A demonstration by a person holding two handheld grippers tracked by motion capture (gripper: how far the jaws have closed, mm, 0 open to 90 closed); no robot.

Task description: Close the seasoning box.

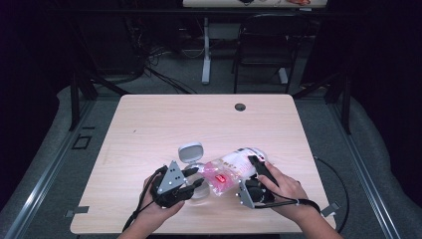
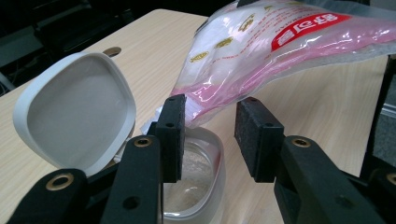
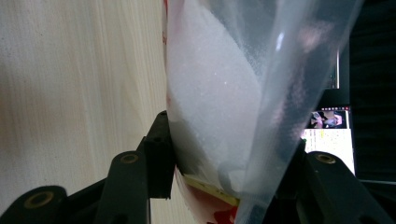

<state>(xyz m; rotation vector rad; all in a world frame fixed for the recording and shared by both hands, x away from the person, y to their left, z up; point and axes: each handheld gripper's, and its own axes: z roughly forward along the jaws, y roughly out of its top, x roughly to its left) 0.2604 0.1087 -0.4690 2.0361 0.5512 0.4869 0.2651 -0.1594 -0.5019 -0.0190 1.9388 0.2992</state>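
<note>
I have the right gripper [image 1: 253, 180] clamped on a clear plastic bag [image 1: 230, 172] of white granules, with its jaws pressing the bulging film from both sides in the right gripper view. The bag hangs tilted above the table [image 1: 149, 124], near the middle of its near edge, with its lower pink-printed end [image 2: 205, 100] pointing down over a small clear container [image 2: 196, 182]. That container stands on the table close to the near edge, and its grey hinged lid [image 2: 74, 112] is flipped open and stands upright on the far side. My left gripper [image 1: 191, 180] sits just beside the container. Its jaws stand apart, with the bag's lower end beyond their pads [image 2: 170, 135] and not pressed by them.
</note>
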